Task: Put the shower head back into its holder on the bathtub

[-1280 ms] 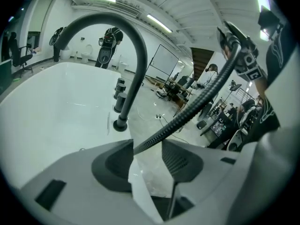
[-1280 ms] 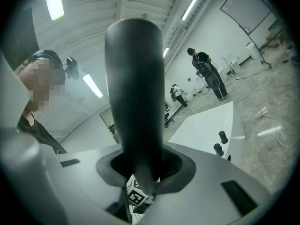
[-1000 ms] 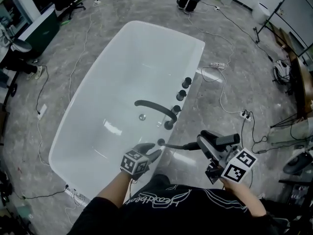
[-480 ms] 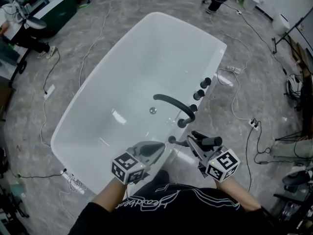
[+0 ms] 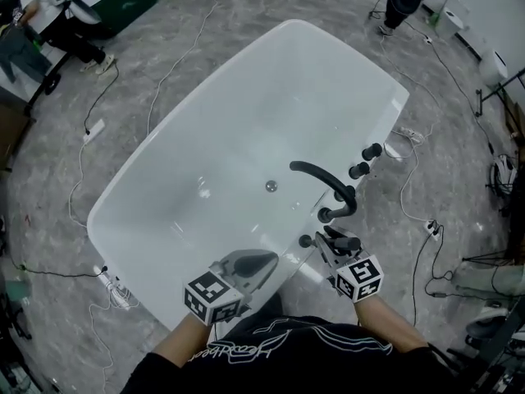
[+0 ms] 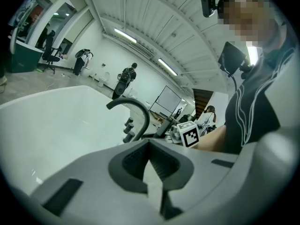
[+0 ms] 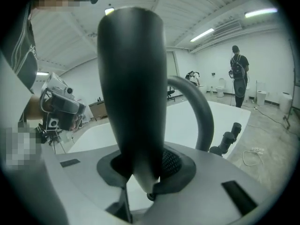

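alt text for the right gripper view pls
The right gripper is shut on a black shower head, which stands upright and fills the middle of the view. Behind it are a curved black spout, the white bathtub and, far right, a standing person.

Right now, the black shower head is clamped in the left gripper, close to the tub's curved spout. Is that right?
No. The shower head is clamped in the right gripper, as the right gripper view shows; the left gripper is shut on nothing. It is close to the curved spout.
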`<state>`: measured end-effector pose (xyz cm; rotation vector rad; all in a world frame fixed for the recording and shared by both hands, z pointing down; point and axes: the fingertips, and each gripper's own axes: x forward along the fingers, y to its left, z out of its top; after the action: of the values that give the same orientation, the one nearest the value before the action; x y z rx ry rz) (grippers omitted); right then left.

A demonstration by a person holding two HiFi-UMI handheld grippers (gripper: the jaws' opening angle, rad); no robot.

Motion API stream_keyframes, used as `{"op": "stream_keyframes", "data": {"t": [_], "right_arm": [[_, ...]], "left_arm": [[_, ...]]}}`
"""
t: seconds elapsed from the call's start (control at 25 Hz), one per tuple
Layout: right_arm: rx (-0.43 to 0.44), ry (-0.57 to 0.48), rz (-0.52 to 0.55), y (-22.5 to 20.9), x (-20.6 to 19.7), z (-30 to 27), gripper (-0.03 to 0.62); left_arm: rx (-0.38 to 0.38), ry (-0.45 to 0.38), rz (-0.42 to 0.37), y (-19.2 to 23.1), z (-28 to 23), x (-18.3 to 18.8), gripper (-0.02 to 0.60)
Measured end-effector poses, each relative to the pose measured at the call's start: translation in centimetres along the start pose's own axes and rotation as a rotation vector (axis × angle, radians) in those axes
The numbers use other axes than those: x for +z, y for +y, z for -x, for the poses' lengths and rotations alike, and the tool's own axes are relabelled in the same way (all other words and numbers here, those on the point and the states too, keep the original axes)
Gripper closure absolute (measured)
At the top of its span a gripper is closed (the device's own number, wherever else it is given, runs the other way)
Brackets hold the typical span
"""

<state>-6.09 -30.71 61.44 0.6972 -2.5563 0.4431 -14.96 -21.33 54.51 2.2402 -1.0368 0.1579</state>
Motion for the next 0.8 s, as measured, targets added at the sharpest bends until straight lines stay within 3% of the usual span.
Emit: {"op": "stream_keyframes", "data": {"t": [0.48, 0.8], "right_arm": [[-0.087, 0.115, -0.052, -1.8, -7.2, -5.1, 0.494], [-0.08, 0.196, 0.046, -0.2, -9.6, -6.6, 0.494]], "left_arm": [[0.068, 0.028, 0.069, 2.6, 2.6, -3.8, 0.577], [0.068, 0.031, 0.078, 3.0, 3.6, -4.9, 0.577]]}}
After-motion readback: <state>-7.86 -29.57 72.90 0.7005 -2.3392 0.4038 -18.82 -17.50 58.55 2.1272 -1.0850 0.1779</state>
